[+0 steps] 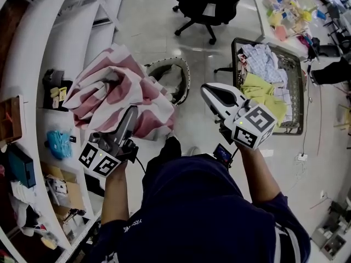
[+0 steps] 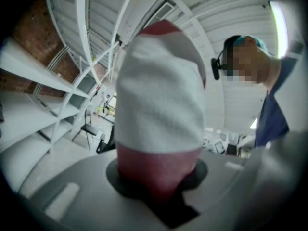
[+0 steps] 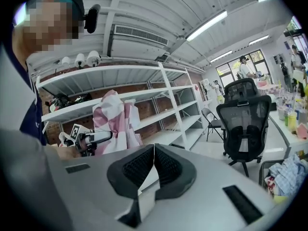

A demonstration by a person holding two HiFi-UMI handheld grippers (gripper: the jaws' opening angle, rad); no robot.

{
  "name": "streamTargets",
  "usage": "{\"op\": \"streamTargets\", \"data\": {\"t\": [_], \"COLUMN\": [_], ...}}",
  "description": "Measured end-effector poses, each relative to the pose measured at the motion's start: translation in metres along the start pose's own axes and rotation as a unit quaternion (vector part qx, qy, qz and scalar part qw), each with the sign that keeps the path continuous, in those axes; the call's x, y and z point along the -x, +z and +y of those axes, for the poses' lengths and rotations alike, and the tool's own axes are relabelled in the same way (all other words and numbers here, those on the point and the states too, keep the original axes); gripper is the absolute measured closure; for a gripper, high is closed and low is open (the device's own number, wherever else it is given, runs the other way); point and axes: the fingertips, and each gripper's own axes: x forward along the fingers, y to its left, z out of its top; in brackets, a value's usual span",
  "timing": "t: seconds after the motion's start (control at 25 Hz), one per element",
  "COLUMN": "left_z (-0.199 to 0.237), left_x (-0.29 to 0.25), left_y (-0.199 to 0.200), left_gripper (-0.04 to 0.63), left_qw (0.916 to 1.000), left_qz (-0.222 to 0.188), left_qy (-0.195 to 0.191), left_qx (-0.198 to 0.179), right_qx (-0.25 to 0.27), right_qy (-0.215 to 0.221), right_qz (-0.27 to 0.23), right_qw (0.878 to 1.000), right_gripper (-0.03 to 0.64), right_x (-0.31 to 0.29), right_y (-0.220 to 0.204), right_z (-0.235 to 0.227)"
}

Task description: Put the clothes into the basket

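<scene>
My left gripper [image 1: 133,111] is shut on a pink-and-white striped cloth [image 1: 118,89], which bunches up over its jaws and hangs in the air. In the left gripper view the cloth [image 2: 161,105] fills the gap between the jaws and hides the pads. The right gripper [image 1: 208,90] floats to the right of the cloth with its jaws shut and nothing between them; its ribbed pads [image 3: 166,165] meet. A dark wire basket [image 1: 300,75] stands on the floor at the right, holding yellow [image 1: 258,86] and checked clothes [image 1: 263,56]. From the right gripper view, the left gripper [image 3: 108,136] carries the cloth [image 3: 113,117].
White shelves [image 1: 33,53] with small items run along the left. A round dark-rimmed basket [image 1: 178,70] sits on the floor behind the striped cloth. A black office chair [image 1: 205,4] stands further back, and a cluttered table [image 1: 285,10] at the top right.
</scene>
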Motion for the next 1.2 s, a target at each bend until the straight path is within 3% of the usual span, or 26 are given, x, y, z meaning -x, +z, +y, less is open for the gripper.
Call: {"op": "streamTargets", "data": {"t": [0.64,1.2], "left_z": [0.099,0.131], "left_x": [-0.020,-0.034], "left_y": [0.023,0.019], "left_gripper": [0.489,0.489], "left_qw": [0.9990,0.9980], "left_qz": [0.032,0.046], "left_qy": [-0.028,-0.034], "left_qx": [0.014,0.026], "right_qx": [-0.025,-0.036], "right_qy": [-0.024,-0.040], "right_qz": [0.021,0.037], "right_qw": [0.999,0.998], "right_gripper": [0.609,0.609], "right_x": [-0.110,-0.139], "right_y": [0.010,0.005], "right_z": [-0.021,-0.041]}}
